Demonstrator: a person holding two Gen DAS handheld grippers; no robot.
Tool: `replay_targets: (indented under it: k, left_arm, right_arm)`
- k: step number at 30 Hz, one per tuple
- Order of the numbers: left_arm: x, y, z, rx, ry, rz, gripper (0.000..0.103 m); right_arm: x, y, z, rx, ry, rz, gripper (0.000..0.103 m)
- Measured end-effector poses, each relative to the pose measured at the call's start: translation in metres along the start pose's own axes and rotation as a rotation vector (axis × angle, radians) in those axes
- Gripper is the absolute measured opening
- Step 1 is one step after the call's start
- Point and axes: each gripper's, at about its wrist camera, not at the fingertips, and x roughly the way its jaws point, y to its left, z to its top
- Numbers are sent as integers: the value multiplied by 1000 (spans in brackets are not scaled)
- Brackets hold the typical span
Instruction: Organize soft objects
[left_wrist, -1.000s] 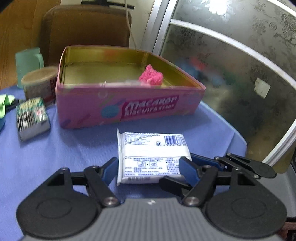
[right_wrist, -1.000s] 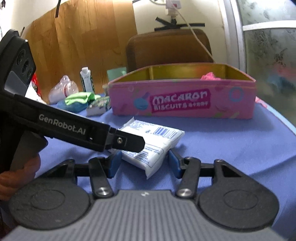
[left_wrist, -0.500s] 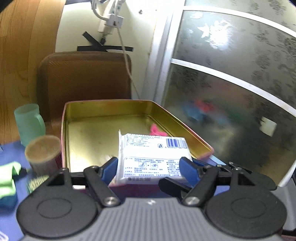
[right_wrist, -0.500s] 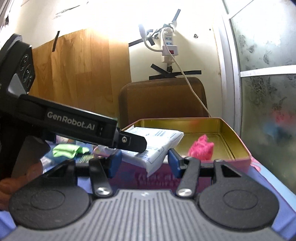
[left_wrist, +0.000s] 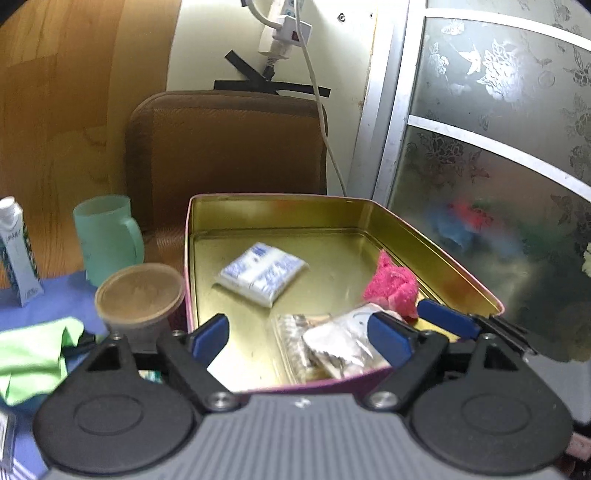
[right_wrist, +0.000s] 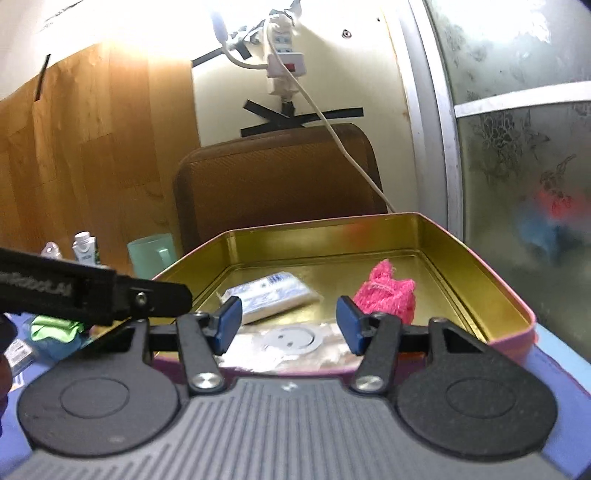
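The white tissue pack (left_wrist: 263, 274) lies on the gold floor of the pink biscuit tin (left_wrist: 458, 269), towards its back left. It also shows in the right wrist view (right_wrist: 275, 297). A pink fluffy item (left_wrist: 392, 283) (right_wrist: 386, 292) lies at the tin's right. A clear plastic packet (left_wrist: 332, 341) (right_wrist: 291, 343) lies at the tin's near wall. My left gripper (left_wrist: 301, 336) is open and empty above the tin's near edge. My right gripper (right_wrist: 288, 325) is open and empty beside it, over the same edge.
A paper cup (left_wrist: 140, 293) and a green mug (left_wrist: 107, 238) stand left of the tin. A green cloth (left_wrist: 35, 356) lies on the blue tablecloth (left_wrist: 55, 299). A milk carton (left_wrist: 16, 251) stands at the far left. A brown chair back (left_wrist: 225, 147) rises behind the tin.
Both grippers opened and the tissue pack dropped from between them into the tin. Both grippers stay raised over the tin's near edge.
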Motion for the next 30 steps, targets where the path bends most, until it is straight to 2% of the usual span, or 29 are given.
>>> replay_targets:
  k: [12, 16, 19, 25, 30]
  left_arm:
    - [-51, -10, -31, 22, -5, 77, 86]
    - [-62, -6, -40, 13, -4, 108, 86]
    - [-71, -1, -47, 10, -8, 136, 91]
    - [-80, 10, -65, 28, 14, 208, 91]
    - [-83, 19, -78, 36, 33, 253, 91]
  right_arm:
    - [-52, 24, -12, 20, -27, 49, 60]
    - [-59, 27, -17, 48, 5, 67, 60]
    - [-59, 28, -22, 73, 38, 77, 60]
    - [-57, 26, -27, 173, 100, 125, 60]
    - [-56, 30, -31, 208, 128, 131, 60]
